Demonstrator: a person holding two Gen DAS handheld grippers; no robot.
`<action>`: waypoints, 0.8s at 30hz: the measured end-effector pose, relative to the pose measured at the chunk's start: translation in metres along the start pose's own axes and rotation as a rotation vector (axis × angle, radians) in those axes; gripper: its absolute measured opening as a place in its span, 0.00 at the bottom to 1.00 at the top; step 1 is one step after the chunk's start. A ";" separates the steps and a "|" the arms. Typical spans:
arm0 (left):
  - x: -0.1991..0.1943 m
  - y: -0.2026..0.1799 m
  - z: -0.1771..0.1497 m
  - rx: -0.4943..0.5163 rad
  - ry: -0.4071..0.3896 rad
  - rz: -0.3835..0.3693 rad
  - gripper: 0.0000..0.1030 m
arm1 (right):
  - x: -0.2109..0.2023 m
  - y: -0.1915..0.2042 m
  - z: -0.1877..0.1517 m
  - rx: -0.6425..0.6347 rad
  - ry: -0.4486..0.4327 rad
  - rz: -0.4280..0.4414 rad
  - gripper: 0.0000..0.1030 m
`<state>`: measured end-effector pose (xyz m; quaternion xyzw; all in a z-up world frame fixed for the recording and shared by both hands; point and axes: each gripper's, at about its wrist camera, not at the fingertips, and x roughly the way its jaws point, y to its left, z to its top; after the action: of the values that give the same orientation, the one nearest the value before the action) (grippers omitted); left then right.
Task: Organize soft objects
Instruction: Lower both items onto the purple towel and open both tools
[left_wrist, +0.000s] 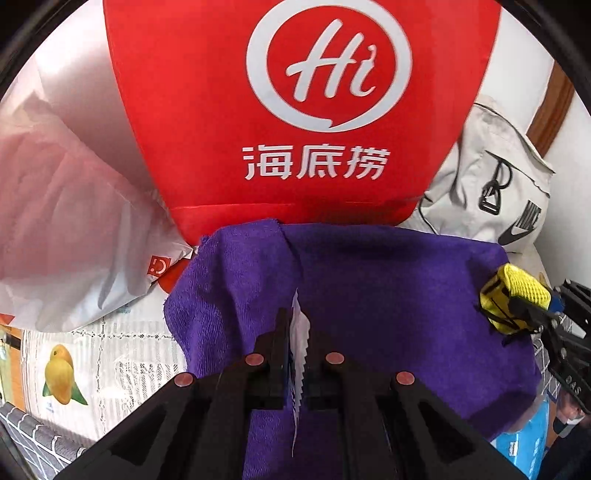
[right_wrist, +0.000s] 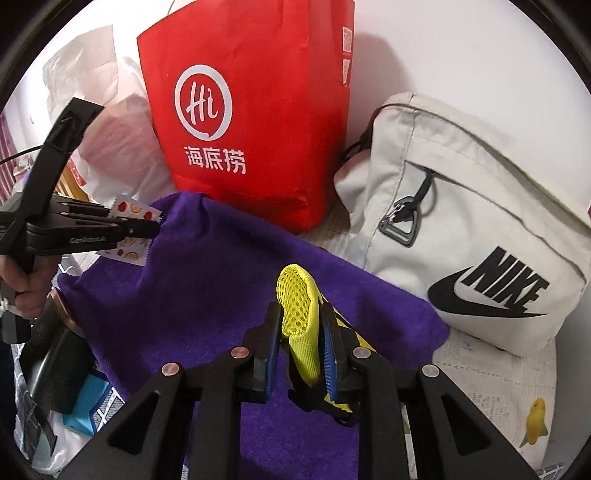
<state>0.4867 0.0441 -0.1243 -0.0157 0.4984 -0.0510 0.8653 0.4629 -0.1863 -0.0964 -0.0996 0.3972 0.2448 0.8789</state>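
A purple towel (left_wrist: 388, 288) (right_wrist: 207, 280) lies spread in front of a red bag. My left gripper (left_wrist: 297, 328) (right_wrist: 157, 229) is shut on a thin white fruit-print sachet (left_wrist: 300, 332) (right_wrist: 129, 208), held just over the towel's left part. A yellow mesh pouch (right_wrist: 301, 314) (left_wrist: 517, 295) stands between the blue pads of my right gripper (right_wrist: 302, 319) (left_wrist: 532, 314) on the towel's right side. It leans on the right pad, and a gap shows beside the left pad. The jaws stand slightly apart.
A red paper bag (right_wrist: 258, 129) with a white logo stands behind the towel. A grey Nike bag (right_wrist: 461, 221) lies to its right and a white plastic bag (left_wrist: 74, 221) to its left. A blue pack (right_wrist: 88, 402) sits by a hand (right_wrist: 18, 288). The surface has a fruit-print cover (left_wrist: 62, 373).
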 end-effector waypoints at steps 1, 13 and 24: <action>0.001 0.001 0.001 -0.002 0.003 -0.001 0.05 | 0.002 0.000 0.000 -0.001 0.011 0.013 0.25; 0.019 -0.002 0.009 -0.005 0.035 0.006 0.17 | 0.008 -0.001 -0.001 -0.018 0.047 0.053 0.57; 0.004 -0.004 0.008 -0.006 0.007 0.024 0.58 | 0.014 -0.009 -0.002 -0.009 0.083 0.128 0.65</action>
<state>0.4954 0.0397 -0.1229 -0.0123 0.5016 -0.0393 0.8641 0.4744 -0.1901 -0.1083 -0.0880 0.4376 0.2978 0.8438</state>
